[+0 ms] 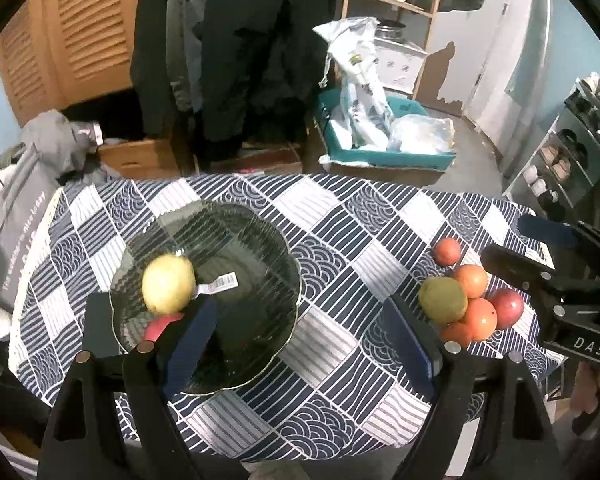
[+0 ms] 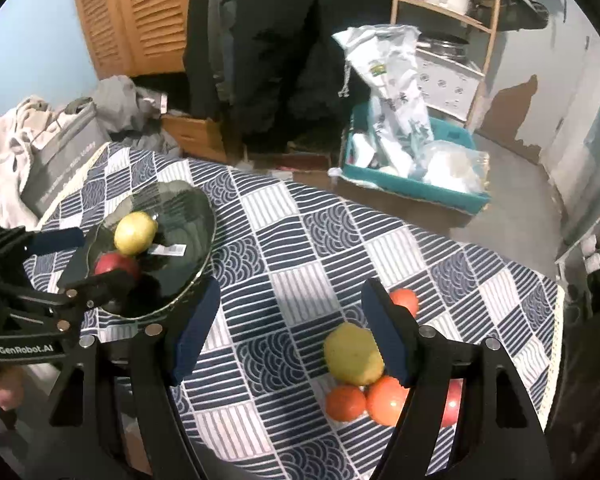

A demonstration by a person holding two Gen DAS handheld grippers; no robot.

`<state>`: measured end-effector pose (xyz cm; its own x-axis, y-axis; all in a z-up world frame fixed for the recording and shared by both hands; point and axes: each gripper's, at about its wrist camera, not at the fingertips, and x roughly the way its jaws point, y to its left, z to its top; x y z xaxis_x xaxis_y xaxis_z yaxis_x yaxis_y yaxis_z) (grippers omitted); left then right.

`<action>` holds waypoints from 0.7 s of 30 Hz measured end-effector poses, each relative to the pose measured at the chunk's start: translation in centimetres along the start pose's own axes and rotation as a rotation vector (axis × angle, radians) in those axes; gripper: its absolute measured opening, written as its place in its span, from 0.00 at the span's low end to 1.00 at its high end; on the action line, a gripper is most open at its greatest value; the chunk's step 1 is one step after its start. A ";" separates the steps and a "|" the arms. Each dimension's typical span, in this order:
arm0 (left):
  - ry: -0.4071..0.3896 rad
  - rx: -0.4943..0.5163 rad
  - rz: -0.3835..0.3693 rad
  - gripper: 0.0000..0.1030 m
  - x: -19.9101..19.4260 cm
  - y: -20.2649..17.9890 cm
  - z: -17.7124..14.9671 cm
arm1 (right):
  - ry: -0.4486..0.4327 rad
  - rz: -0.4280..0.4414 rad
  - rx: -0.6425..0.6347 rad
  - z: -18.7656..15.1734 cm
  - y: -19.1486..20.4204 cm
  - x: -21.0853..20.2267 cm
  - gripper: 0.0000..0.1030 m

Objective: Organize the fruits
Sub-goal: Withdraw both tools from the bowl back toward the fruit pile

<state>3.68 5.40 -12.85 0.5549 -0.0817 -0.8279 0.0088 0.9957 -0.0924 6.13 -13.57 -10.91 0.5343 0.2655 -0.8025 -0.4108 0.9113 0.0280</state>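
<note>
Both grippers hang above a table covered in a blue-and-white patterned cloth [image 1: 340, 240], each tilted steeply down toward it. At the left, the left gripper [image 1: 300, 344] stands wide with nothing between its blue pads; it hovers over the near edge of a dark glass plate [image 1: 260, 240]. On that plate lie a yellow-green fruit [image 1: 168, 284] with a barcode label [image 1: 220, 282] just beside it, and a red fruit [image 1: 160, 326] touching its near side, partly hidden behind a finger.

Moving right, bare cloth separates the plate from a cluster of loose fruit. A second yellow-green fruit [image 2: 354, 354] sits there, touching two oranges [image 2: 346, 402] on its near side, with what looks like a red apple [image 1: 508, 307] at the far right and another small reddish fruit [image 1: 447, 251] a little farther off. The right gripper [image 2: 292, 334] is also open and empty, its right finger overlapping the cluster.

Two fruits appear sorted; the pile remains. The next move likely calls for lowering the right gripper around one fruit, squarely enough not to scatter its neighbours.
</note>
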 end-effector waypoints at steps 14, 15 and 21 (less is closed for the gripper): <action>-0.104 0.075 -0.004 0.84 -3.1 -4.2 1.2 | -0.122 -0.046 0.069 -1.2 -4.1 -5.3 0.72; -0.111 0.077 -0.009 0.84 -3.3 -4.5 1.3 | -0.129 -0.046 0.073 -1.2 -4.4 -5.6 0.72; -0.133 0.096 -0.026 0.85 -4.0 -6.2 1.8 | -0.178 -0.070 0.104 -1.9 -6.3 -8.0 0.77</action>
<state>2.88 -0.37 -7.98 0.6586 -0.1077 -0.7448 0.1010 0.9934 -0.0543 3.10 -22.03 -5.83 0.6850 0.2430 -0.6868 -0.2940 0.9548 0.0446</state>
